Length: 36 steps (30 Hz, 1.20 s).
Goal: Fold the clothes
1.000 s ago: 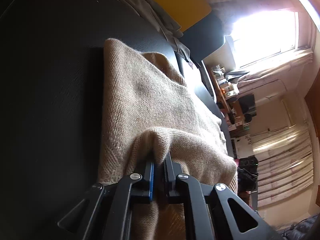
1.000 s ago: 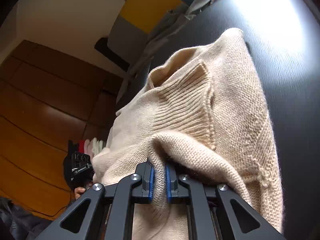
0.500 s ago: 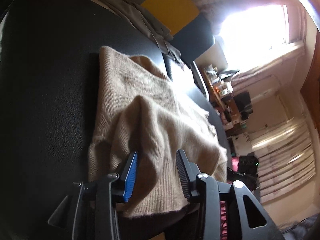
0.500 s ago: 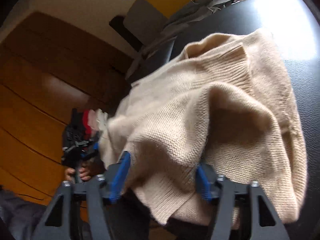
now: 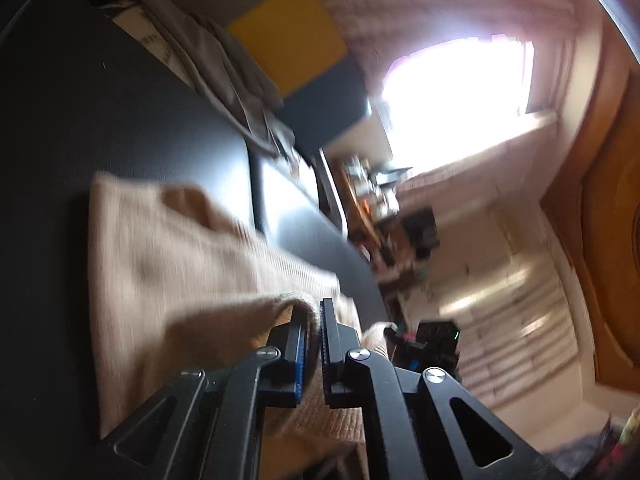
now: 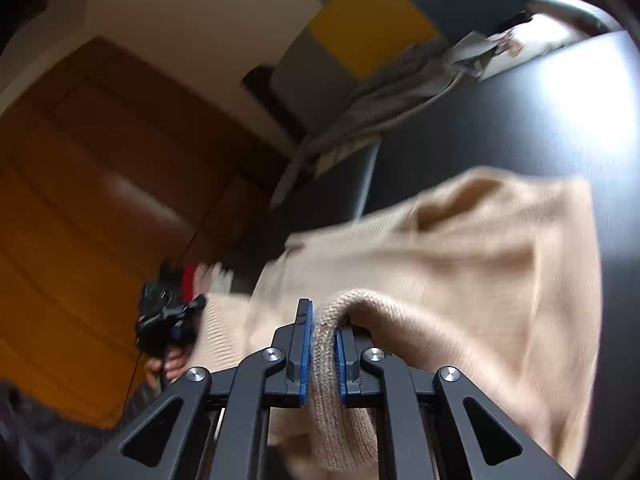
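A beige knit sweater (image 5: 172,264) lies on a black table (image 5: 100,120). My left gripper (image 5: 314,320) is shut on the sweater's near edge, with a fold of knit pinched between the blue pads. In the right wrist view the same sweater (image 6: 480,252) spreads over the table (image 6: 520,128). My right gripper (image 6: 322,320) is shut on a thick rolled ribbed edge of the sweater. The left gripper (image 6: 168,316) also shows far left in the right wrist view, held in a hand. Both views are motion-blurred.
A pile of grey clothes (image 5: 224,68) lies at the table's far edge, also in the right wrist view (image 6: 400,92). A yellow and grey panel (image 5: 288,44) stands behind it. A bright window (image 5: 452,108) and a wooden door (image 6: 100,184) flank the room.
Both grippers opened and dropped the fold half a second ago. They have pulled back toward the near edge and have now shut again on the sweater's lower edge.
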### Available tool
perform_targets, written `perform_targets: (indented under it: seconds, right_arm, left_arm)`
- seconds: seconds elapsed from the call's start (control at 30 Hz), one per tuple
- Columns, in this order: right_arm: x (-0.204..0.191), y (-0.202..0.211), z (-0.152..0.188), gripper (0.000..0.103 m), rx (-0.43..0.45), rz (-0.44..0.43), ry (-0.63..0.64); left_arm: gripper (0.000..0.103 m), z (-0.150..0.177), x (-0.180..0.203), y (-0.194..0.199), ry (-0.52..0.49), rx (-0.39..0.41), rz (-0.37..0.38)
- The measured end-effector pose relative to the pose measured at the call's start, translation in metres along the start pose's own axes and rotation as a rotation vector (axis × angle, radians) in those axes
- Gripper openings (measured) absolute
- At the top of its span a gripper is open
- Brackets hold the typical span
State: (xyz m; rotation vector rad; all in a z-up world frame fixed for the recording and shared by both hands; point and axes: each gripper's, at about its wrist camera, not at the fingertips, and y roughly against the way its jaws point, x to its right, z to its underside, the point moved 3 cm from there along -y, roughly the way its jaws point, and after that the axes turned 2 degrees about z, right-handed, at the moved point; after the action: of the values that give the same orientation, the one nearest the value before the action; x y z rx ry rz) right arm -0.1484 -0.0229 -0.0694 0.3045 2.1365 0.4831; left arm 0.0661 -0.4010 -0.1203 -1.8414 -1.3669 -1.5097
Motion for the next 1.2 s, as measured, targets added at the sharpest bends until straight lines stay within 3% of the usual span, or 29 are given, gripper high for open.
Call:
perform_targets:
  seconds: [0.07, 0.1, 0.17, 0.27, 0.33, 0.4, 0.43, 0.47, 0.57, 0.67, 0.73, 0.77, 0.83, 0.9, 1.0, 1.07, 1.2]
  right_arm:
    - [0.016, -0.013, -0.022, 0.011, 0.031, 0.009, -0.053]
    - [0.031, -0.021, -0.032, 0.011, 0.029, 0.021, -0.099]
    - [0.058, -0.035, -0.041, 0.014, 0.024, 0.050, -0.195]
    - [0.090, -0.042, -0.043, 0.017, 0.020, 0.056, -0.306]
    - [0.092, -0.037, -0.041, 0.020, 0.042, 0.016, -0.323]
    - [0.083, -0.026, -0.039, 0.041, 0.049, 0.005, -0.283]
    - [0.078, -0.020, -0.038, 0.056, 0.049, -0.001, -0.261]
    - [0.072, -0.012, -0.037, 0.060, 0.052, 0.007, -0.233]
    - [0.053, 0.015, -0.033, 0.060, 0.055, 0.083, -0.110]
    - [0.039, 0.030, -0.023, 0.061, -0.008, 0.302, 0.090]
    - [0.028, 0.024, -0.014, 0.060, -0.082, 0.436, 0.221]
    - [0.025, 0.017, -0.009, 0.055, -0.119, 0.485, 0.280]
    - [0.021, -0.001, -0.001, 0.044, -0.181, 0.545, 0.377]
    - [0.023, -0.016, 0.003, 0.041, -0.230, 0.601, 0.447]
    - [0.023, -0.028, 0.004, 0.032, -0.250, 0.649, 0.489]
    - [0.020, -0.023, 0.003, 0.011, -0.249, 0.659, 0.500]
    - [0.017, -0.018, 0.010, 0.010, -0.288, 0.696, 0.527]
  left_arm:
    - [0.003, -0.020, -0.011, -0.011, 0.035, 0.031, -0.018]
    - [0.003, -0.030, -0.021, -0.018, 0.065, 0.047, -0.067]
    - [0.020, -0.043, -0.044, -0.031, 0.134, 0.046, -0.139]
    - [0.022, -0.051, -0.074, -0.039, 0.260, 0.019, -0.201]
    - [0.022, -0.053, -0.076, -0.030, 0.245, 0.055, -0.214]
    - [0.024, -0.049, -0.074, -0.018, 0.208, 0.067, -0.246]
    - [0.024, -0.048, -0.074, -0.012, 0.189, 0.073, -0.263]
    - [0.025, -0.045, -0.073, -0.007, 0.169, 0.076, -0.279]
    - [0.027, -0.026, -0.068, -0.001, 0.093, 0.028, -0.363]
    - [0.030, -0.009, -0.065, 0.001, 0.035, -0.022, -0.408]
    - [0.031, 0.001, -0.061, 0.001, 0.002, -0.034, -0.415]
    - [0.032, 0.004, -0.058, 0.000, -0.013, -0.036, -0.416]
    - [0.035, 0.009, -0.050, -0.005, -0.049, -0.049, -0.415]
    - [0.040, 0.013, -0.042, -0.012, -0.087, -0.067, -0.426]
    - [0.045, 0.020, -0.029, -0.018, -0.165, -0.117, -0.448]
    - [0.045, 0.025, -0.020, -0.022, -0.218, -0.150, -0.462]
    - [0.048, 0.034, -0.009, -0.026, -0.307, -0.190, -0.499]
